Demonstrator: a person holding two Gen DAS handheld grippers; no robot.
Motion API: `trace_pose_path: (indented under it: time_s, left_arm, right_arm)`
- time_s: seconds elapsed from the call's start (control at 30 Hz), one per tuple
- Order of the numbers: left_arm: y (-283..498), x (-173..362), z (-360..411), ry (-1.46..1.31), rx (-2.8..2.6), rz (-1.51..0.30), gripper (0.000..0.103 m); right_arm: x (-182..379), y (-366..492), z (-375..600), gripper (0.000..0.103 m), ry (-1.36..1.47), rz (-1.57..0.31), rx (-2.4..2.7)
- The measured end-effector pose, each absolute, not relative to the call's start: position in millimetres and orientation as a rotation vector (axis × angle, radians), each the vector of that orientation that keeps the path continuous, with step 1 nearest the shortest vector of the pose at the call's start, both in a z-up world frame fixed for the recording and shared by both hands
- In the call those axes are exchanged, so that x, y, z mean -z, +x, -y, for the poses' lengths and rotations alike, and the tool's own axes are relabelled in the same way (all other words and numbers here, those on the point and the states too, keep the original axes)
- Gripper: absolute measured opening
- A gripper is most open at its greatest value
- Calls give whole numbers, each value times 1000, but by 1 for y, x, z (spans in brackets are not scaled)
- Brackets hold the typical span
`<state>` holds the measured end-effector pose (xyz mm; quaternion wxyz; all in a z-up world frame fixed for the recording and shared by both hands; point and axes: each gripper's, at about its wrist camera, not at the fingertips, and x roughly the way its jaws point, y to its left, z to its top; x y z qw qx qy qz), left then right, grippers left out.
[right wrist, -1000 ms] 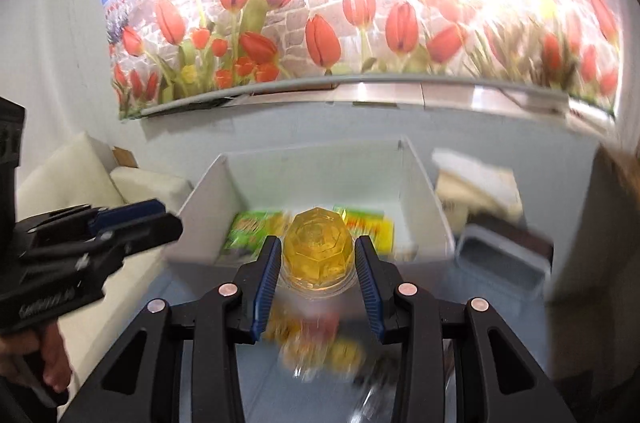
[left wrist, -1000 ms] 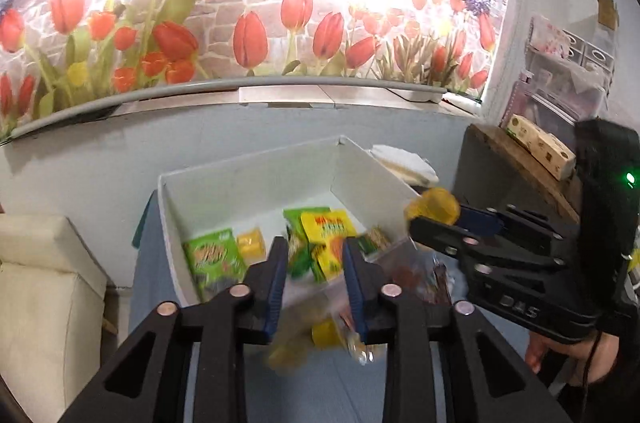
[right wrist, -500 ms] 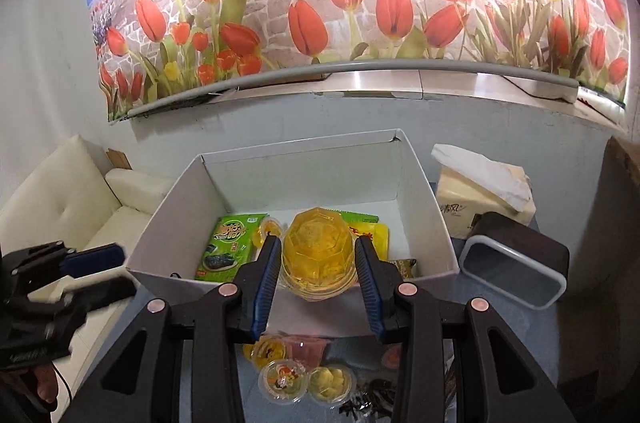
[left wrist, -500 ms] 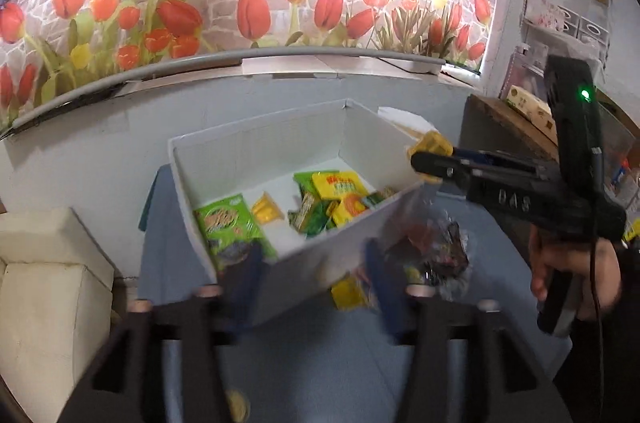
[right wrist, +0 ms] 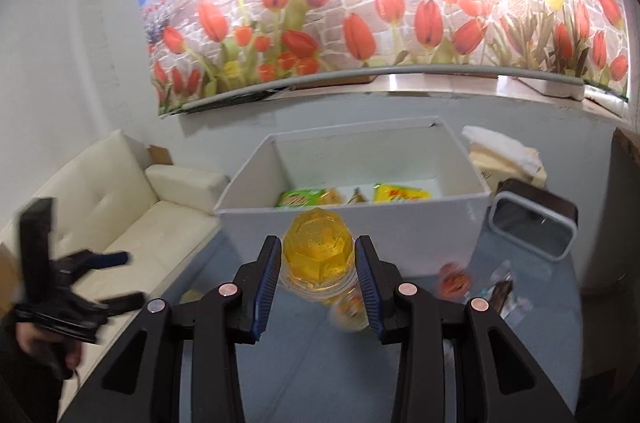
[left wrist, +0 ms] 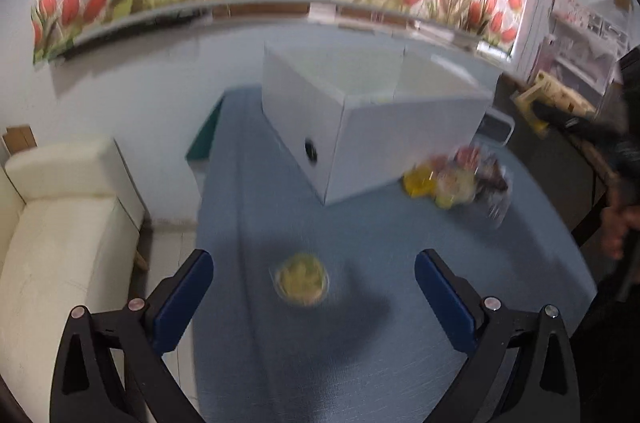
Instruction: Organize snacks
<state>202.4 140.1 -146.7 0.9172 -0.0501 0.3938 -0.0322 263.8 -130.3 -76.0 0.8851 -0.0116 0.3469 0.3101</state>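
Observation:
My left gripper [left wrist: 312, 257] points down at the blue table, its jaws opening wide. A small round yellow-green jelly cup [left wrist: 303, 283] lies blurred on the cloth just ahead of them, untouched by the pads. My right gripper [right wrist: 318, 243] is shut on a faceted yellow jelly cup [right wrist: 318, 263], held just in front of the white box [right wrist: 420, 223]. Inside the box lie a green packet [right wrist: 300, 199] and a yellow packet [right wrist: 400, 193]. Several loose snack cups and wrappers [left wrist: 460, 179] sit beside the box. In the right wrist view the left gripper [right wrist: 128, 277] shows at the left, in a hand.
A cream sofa [left wrist: 60, 223] stands left of the table edge. Right of the box are a tissue box [right wrist: 504, 159] and a dark bin with a white rim [right wrist: 532, 227]. The white box [left wrist: 372, 143] has a round hole in its side wall.
My left gripper went from shut to wide open and swung left, back and down from the box. The right gripper drew back from the box, still holding the yellow jelly cup.

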Motion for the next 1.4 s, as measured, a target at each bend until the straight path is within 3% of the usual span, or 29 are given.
trace_pose_path:
  time_s: [0.17, 0.23, 0.4, 0.9, 1.17, 1.4]
  left_arm:
    - [223, 190, -129, -110, 58, -895, 98]
    - [229, 199, -125, -92, 48, -917, 62]
    - [236, 206, -126, -99, 35, -919, 40]
    - [226, 166, -110, -94, 127, -842, 37]
    - [229, 85, -75, -42, 193, -687, 37]
    - [276, 20, -65, -37, 188, -577, 37]
  right_arm:
    - [76, 232, 130, 41, -30, -727, -661]
    - [77, 221, 134, 41, -34, -729, -655]
    - [82, 210, 142, 41, -31, -747, -637]
    - [89, 210, 145, 41, -21, -766, -626]
    - [70, 231, 144, 41, -33, -723, -616]
    - [40, 291, 132, 41, -32, -679, -596]
